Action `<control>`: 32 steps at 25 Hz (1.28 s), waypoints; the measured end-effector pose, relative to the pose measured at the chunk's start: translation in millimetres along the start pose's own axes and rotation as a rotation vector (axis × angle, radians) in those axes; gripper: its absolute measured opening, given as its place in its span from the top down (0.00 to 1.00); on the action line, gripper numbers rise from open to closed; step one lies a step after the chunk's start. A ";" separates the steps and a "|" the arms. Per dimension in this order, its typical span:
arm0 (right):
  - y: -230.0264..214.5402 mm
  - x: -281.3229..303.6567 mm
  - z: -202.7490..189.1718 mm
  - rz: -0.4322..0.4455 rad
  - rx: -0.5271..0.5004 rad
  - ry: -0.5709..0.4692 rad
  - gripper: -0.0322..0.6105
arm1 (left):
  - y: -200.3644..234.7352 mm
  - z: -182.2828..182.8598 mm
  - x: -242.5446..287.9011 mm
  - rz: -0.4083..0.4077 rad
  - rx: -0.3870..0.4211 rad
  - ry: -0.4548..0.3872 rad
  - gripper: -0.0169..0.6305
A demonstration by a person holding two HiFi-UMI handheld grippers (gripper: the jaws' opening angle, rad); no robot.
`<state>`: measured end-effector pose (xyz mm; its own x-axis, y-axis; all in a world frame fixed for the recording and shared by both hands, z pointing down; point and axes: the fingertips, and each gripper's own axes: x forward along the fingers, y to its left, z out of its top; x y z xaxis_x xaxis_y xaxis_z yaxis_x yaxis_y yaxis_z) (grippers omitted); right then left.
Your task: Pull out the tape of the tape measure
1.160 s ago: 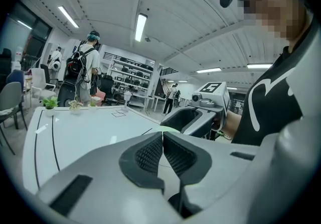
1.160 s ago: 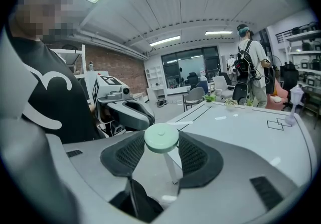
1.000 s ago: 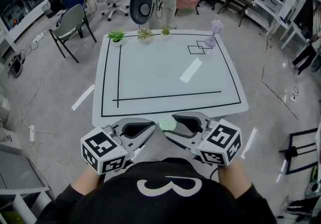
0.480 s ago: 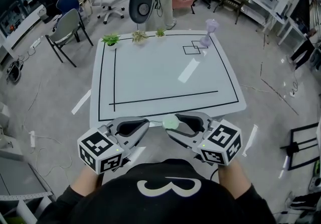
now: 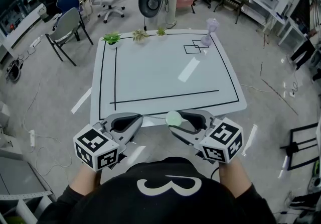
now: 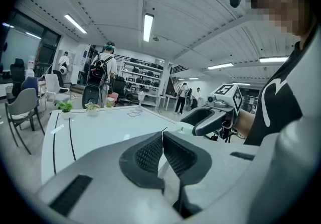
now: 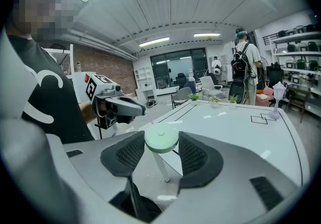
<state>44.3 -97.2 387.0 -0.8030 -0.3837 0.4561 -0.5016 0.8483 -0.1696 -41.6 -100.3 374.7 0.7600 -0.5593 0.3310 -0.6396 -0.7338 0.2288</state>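
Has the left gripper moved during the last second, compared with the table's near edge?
Yes. Against the table's near edge, the left gripper, shut on the tape, has shifted to the view's left, away from the tape measure in the right gripper.

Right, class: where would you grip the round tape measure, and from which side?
Grip the tape measure across its round rim, from the side opposite the tape, as the right hand-held gripper does: the disc seats between the pads, leaving the tape to the left hand-held gripper.
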 end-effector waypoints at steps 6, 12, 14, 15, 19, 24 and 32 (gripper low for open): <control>4.7 -3.3 4.4 -0.015 -0.008 0.005 0.61 | 5.6 3.5 -8.9 0.024 0.026 -0.001 0.96; -5.0 -6.0 5.0 -0.056 0.011 0.005 0.61 | 18.5 5.3 -13.9 0.063 0.040 -0.008 0.96; -7.2 -6.2 3.6 -0.063 0.021 0.003 0.61 | 23.3 4.7 -16.5 0.073 0.034 -0.011 0.96; -8.3 -5.9 3.3 -0.068 0.024 0.002 0.61 | 25.6 4.5 -17.7 0.078 0.032 -0.012 0.96; -12.0 -3.9 2.4 -0.084 0.038 0.006 0.61 | 34.0 4.2 -21.7 0.094 0.026 -0.014 0.96; -18.7 -1.2 1.8 -0.095 0.050 0.007 0.61 | 45.0 2.7 -25.3 0.119 0.019 -0.019 0.96; -18.9 -0.7 7.5 -0.106 0.047 0.012 0.61 | 49.9 3.0 -36.9 0.134 0.016 -0.023 0.96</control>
<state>52.0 -115.7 383.3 -0.7408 -0.4656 0.4843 -0.5984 0.7849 -0.1609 -101.3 -117.4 371.2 0.6705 -0.6610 0.3368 -0.7337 -0.6581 0.1691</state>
